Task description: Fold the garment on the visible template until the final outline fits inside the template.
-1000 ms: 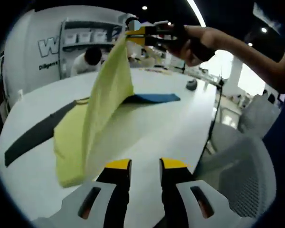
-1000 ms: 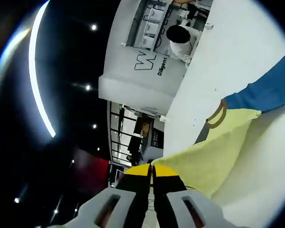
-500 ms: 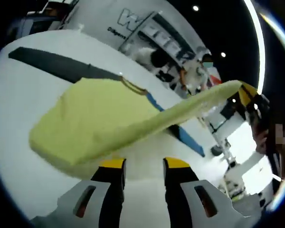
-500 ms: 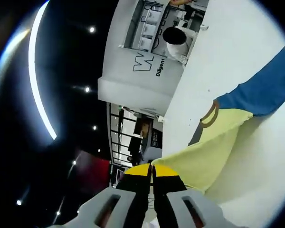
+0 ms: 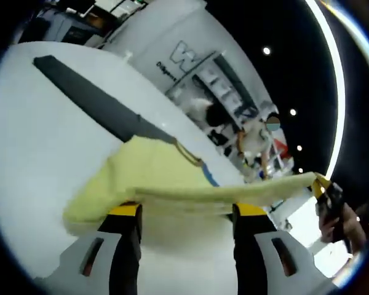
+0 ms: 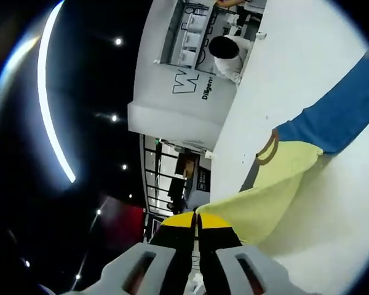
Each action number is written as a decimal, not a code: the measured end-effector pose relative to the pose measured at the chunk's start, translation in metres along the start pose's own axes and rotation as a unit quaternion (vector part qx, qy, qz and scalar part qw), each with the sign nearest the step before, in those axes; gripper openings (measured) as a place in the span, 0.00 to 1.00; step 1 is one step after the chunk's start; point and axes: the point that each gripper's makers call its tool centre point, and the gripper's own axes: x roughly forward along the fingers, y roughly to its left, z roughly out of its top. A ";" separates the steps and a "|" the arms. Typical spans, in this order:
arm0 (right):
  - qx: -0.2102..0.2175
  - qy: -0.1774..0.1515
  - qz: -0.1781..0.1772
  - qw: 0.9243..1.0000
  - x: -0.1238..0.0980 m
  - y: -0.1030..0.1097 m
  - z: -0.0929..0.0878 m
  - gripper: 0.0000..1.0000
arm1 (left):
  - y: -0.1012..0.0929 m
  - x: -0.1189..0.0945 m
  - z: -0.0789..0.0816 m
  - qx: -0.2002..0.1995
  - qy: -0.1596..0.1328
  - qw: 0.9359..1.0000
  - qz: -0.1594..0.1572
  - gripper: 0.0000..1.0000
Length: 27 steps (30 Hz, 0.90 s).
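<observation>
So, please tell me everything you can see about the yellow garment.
The yellow garment looks like soft, pale knit cloth with a darker, mustard-coloured neck band. Most of it lies on the white table, over the blue and dark template strips. One edge is lifted and stretched toward the right gripper, whose jaws are shut on it. The left gripper is open, close to the cloth's near edge.

Item count:
- Yellow garment (image 5: 160,181): one.
- Dark strip (image 5: 92,98) on the bench (image 5: 31,141): one.
- Blue strip (image 6: 332,117) on the bench: one.
- Tools: two, the left tool (image 5: 186,212) and the right tool (image 6: 197,221).
- Persons in white beside the shelving in the background (image 6: 230,52): one.
</observation>
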 end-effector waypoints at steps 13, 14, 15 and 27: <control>0.015 -0.008 0.002 1.000 -0.031 -0.013 0.006 0.00 | 0.075 0.076 -0.009 -0.377 -0.096 0.914 0.115 0.43; 0.018 -0.008 0.007 1.000 -0.033 -0.013 0.006 0.00 | 0.080 0.077 -0.008 -0.378 -0.107 0.912 0.122 0.41; 0.019 -0.008 0.009 1.000 -0.034 -0.013 0.005 0.00 | 0.086 0.078 -0.017 -0.385 -0.103 0.907 0.134 0.39; 0.023 -0.009 0.015 1.000 -0.044 -0.021 0.005 0.00 | 0.141 0.055 -0.009 -0.415 -0.213 0.869 0.163 0.42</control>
